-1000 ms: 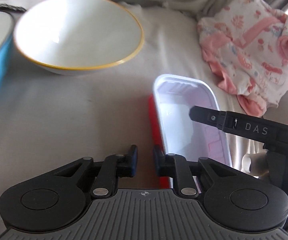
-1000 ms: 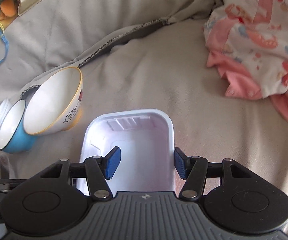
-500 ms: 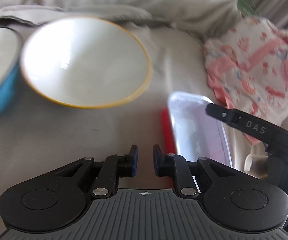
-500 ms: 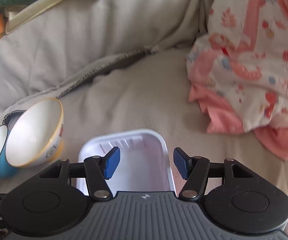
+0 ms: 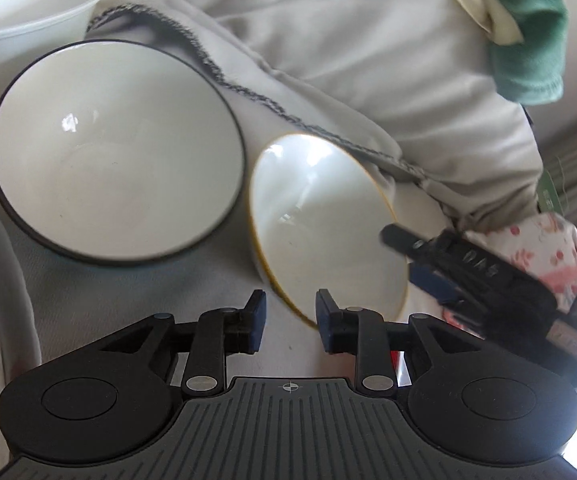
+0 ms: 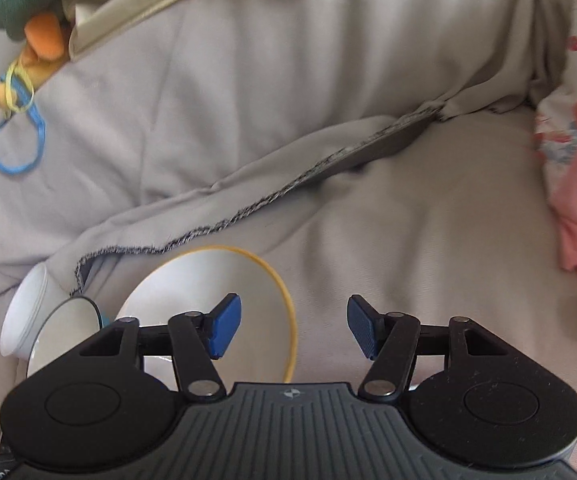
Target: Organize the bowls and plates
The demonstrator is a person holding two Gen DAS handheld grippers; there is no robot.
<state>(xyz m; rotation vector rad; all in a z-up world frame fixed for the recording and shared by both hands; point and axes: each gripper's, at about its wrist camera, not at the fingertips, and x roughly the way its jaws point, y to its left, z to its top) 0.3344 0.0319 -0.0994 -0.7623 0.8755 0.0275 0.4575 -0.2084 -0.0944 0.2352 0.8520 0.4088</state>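
Note:
A white bowl with a yellow rim (image 5: pixel 324 220) (image 6: pixel 216 300) lies tilted on the grey sheet. My left gripper (image 5: pixel 290 322) has its jaws opening, and the bowl's lower rim sits between them, with no pad pressing on it. My right gripper (image 6: pixel 293 326) (image 5: pixel 440 268) has its jaws closing, astride the bowl's right rim without touching it. Left of this bowl leans a dark-rimmed bowl (image 5: pixel 116 152) (image 6: pixel 64 328) with a blue outside. Behind that one stands a white plastic bowl (image 5: pixel 28 4) (image 6: pixel 20 316).
A raised fold of grey sheet (image 6: pixel 288 100) runs behind the bowls. A pink flowered cloth (image 6: pixel 576 200) (image 5: pixel 544 256) lies at the right. Green fabric (image 5: pixel 528 40) and coloured rubber bands (image 6: pixel 16 148) lie further back. A red edge (image 5: pixel 398 360) shows under my left gripper.
Both grippers have swung left from the white tray, now out of view, to the bowls. The left jaws went from shut to parted. The right jaws have narrowed a little.

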